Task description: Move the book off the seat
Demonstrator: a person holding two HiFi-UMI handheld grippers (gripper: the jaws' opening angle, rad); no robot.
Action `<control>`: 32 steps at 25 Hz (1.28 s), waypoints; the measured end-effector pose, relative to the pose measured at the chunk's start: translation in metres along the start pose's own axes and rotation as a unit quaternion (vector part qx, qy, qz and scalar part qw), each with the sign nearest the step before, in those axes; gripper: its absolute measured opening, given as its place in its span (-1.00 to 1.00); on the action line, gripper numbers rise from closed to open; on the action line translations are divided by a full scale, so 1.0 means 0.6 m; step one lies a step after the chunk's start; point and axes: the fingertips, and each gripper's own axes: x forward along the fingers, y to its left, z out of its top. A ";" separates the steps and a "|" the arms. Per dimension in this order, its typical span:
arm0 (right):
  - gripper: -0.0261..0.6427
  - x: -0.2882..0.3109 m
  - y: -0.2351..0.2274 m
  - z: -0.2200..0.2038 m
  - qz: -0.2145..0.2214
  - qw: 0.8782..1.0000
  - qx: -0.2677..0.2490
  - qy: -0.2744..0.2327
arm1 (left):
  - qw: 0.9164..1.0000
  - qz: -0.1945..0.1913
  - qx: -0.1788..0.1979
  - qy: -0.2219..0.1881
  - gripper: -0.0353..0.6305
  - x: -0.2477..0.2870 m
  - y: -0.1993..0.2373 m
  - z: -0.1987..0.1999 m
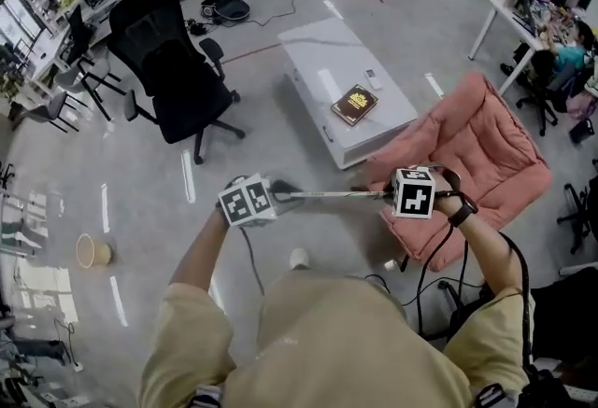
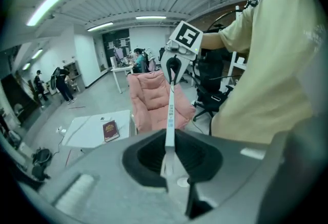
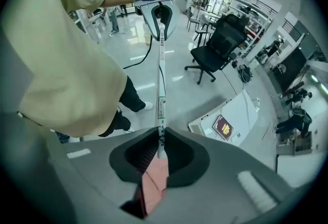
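The left tool (image 2: 168, 166) and right tool (image 3: 160, 147) each clamp one end of a thin white strip (image 1: 332, 195), held level at lower centre. The book (image 1: 354, 105) lies on the white worktop (image 1: 327, 51) at upper centre, apart from the pink seat (image 1: 486, 154) to its right.

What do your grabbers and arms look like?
The left gripper and right gripper are grey, black inside, each with a white cube of black square markers. Black cables trail from the right one. The sleeves are short, pale yellow; black wristband.

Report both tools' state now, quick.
Left tool: closed on one end of the thin white item.
Right tool: closed on its other end.
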 end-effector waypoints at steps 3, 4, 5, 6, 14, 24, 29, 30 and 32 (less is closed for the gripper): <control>-0.79 0.025 -0.044 0.109 0.013 0.999 -0.036 0.011 | 1.000 0.018 -0.024 -0.002 -0.76 -0.074 0.030 -0.081; -0.79 0.034 -0.057 0.140 0.016 0.999 -0.045 0.013 | 0.999 0.023 -0.032 -0.005 -0.76 -0.093 0.040 -0.105; -0.79 0.042 -0.070 0.168 0.018 0.998 -0.052 0.014 | 0.999 0.028 -0.040 -0.008 -0.76 -0.110 0.049 -0.128; -0.79 0.050 -0.082 0.193 0.020 0.998 -0.057 0.014 | 0.998 0.033 -0.047 -0.011 -0.76 -0.125 0.058 -0.149; -0.79 0.117 -0.150 0.325 0.036 0.997 -0.063 0.008 | 0.996 0.046 -0.072 -0.005 -0.76 -0.201 0.131 -0.264; -0.79 0.181 -0.311 0.312 0.066 0.996 -0.052 0.008 | 0.995 0.015 -0.099 0.002 -0.76 -0.151 0.297 -0.297; -0.79 0.195 -0.443 0.262 0.065 0.997 -0.023 -0.016 | 0.996 -0.002 -0.082 0.026 -0.76 -0.107 0.444 -0.262; -0.79 0.198 -0.470 0.249 0.062 0.998 -0.016 -0.019 | 0.997 -0.007 -0.077 0.032 -0.76 -0.095 0.475 -0.254; -0.79 0.201 -0.517 0.220 0.058 0.998 0.001 -0.024 | 0.997 -0.019 -0.066 0.042 -0.76 -0.071 0.531 -0.234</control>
